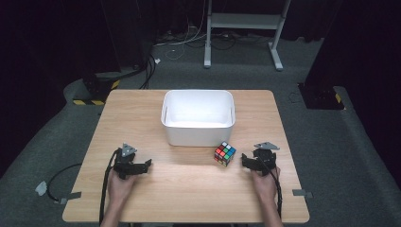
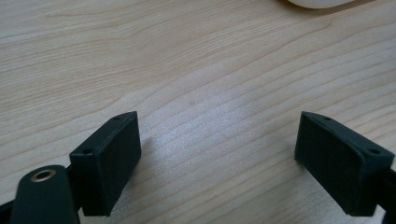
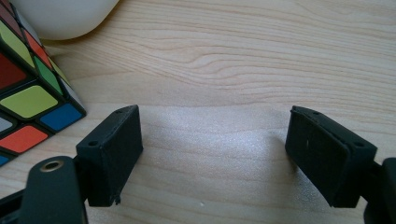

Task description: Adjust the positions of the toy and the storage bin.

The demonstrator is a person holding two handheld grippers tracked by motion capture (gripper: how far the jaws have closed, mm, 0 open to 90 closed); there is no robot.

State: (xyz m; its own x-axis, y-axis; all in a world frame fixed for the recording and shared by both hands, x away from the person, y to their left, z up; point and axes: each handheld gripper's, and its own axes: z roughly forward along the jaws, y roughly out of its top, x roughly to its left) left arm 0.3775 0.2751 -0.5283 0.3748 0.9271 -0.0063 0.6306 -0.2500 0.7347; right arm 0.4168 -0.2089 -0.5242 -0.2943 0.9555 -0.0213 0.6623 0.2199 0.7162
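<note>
Dark floor surrounds a wooden table (image 1: 142, 118) with a white bin (image 1: 197, 117) at its far middle. Near the bin, a scrambled colour cube (image 1: 225, 153), cut off in the right gripper view, probably rests flat. Right gripper (image 1: 248, 161) just beside it, and left gripper (image 1: 144, 165), gape empty.

Left gripper (image 1: 142, 166), right gripper (image 1: 247, 161): jaws apart, apparently resting low.

Bright tabletop, dark surroundings, soft shadows

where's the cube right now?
In the high view the puzzle cube sits on the table, just off the front right corner of the white bin, and left of the open right gripper.
</note>
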